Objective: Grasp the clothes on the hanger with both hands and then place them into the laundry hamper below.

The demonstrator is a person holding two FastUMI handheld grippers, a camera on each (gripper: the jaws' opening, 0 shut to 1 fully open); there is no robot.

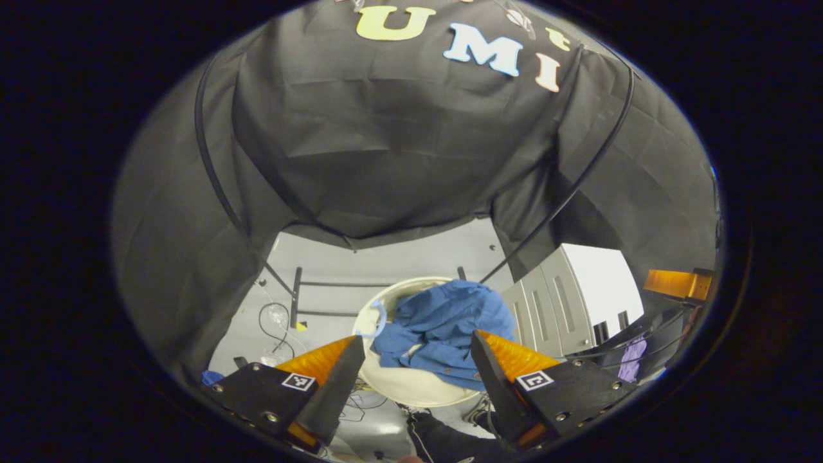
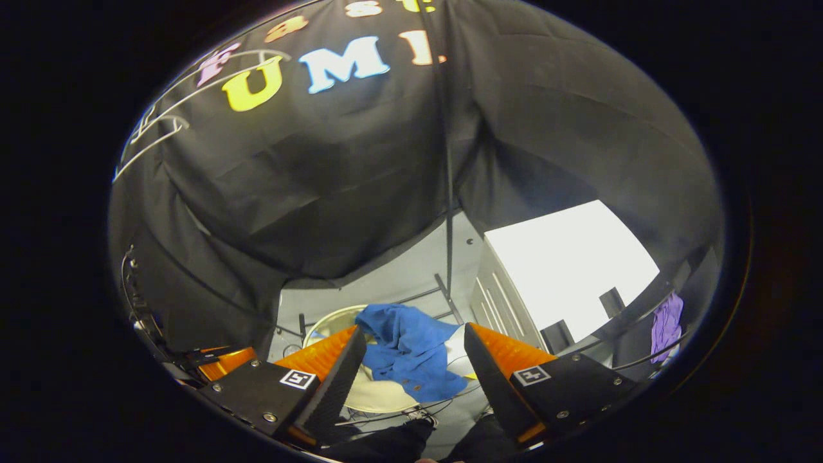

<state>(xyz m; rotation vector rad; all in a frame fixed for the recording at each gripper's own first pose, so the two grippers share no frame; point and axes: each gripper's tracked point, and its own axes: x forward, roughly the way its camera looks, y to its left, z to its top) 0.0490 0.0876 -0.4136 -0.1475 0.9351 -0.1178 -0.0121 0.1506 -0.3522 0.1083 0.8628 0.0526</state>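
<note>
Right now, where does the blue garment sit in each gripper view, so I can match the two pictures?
Left gripper view: the blue garment lies heaped in the white laundry hamper, bottom centre, between the open fingers.
Right gripper view: the blue garment drapes over the hamper's right rim, bottom centre, again between open fingers.
Shared landmark: the white cabinet, right of the hamper.

The blue garment (image 1: 443, 328) I see lies crumpled in the round white laundry hamper (image 1: 411, 386), heaped over its far rim, one part with small buttons draped down across the hamper's opening.
</note>
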